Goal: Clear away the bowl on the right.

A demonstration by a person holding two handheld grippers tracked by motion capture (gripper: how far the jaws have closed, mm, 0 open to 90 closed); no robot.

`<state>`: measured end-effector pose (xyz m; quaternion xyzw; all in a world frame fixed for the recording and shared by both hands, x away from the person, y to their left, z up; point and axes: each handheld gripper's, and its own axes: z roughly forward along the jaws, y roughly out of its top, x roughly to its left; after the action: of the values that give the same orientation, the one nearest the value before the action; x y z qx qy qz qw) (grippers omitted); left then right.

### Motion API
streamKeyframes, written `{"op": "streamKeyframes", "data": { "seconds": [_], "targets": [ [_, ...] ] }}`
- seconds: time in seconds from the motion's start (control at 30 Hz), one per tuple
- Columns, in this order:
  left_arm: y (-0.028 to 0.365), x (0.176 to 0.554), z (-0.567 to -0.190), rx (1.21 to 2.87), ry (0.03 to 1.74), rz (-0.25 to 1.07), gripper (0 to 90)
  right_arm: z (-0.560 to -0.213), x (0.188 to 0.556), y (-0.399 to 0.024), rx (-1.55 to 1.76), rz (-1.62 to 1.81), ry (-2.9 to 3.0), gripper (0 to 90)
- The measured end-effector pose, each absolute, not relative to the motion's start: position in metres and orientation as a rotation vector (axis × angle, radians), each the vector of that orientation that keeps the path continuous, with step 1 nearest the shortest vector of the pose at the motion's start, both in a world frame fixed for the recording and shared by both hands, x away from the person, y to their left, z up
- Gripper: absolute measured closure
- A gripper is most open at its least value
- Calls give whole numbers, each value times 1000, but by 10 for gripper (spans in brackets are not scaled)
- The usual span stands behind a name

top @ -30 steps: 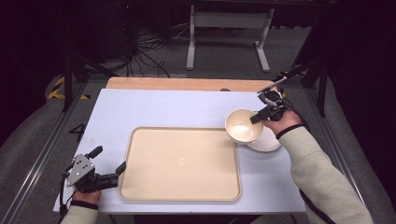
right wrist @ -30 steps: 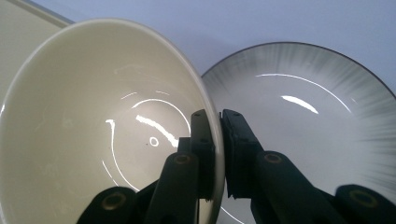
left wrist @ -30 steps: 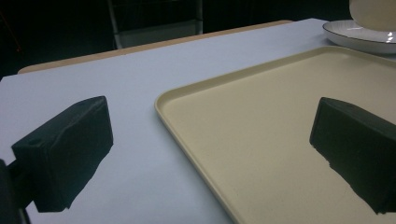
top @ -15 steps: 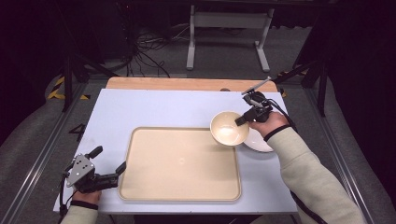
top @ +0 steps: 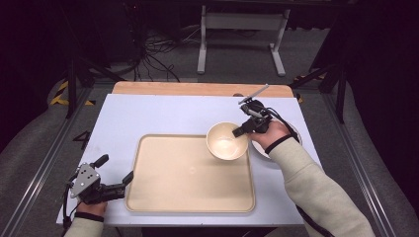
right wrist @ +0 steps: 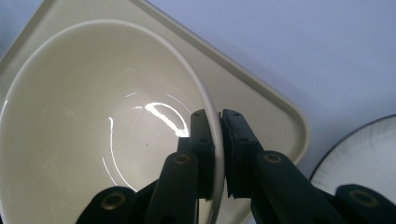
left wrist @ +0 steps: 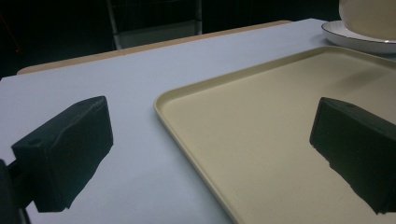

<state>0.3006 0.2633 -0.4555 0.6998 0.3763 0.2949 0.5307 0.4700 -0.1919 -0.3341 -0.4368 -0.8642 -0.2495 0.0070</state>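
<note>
Right gripper view shows your right gripper (right wrist: 218,154) pinching only the bowl (right wrist: 93,140) rim; it could slip onto the tray (top: 190,197). Left gripper (top: 114,174) jaws stand apart.

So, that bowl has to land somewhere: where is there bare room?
The tray is bare except at its far right corner, under the bowl pinched in the right gripper. The table is free beyond the tray. It is crowded around the plate and at the left gripper.
</note>
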Motion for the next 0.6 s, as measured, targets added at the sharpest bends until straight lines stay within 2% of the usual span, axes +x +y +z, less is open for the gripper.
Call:
{"op": "streamKeyframes", "data": {
  "seconds": [0.6],
  "targets": [
    [263, 301, -455, 1670, 901, 702, 2, -335, 461, -145, -1231, -785, -2718, 838]
  ]
}}
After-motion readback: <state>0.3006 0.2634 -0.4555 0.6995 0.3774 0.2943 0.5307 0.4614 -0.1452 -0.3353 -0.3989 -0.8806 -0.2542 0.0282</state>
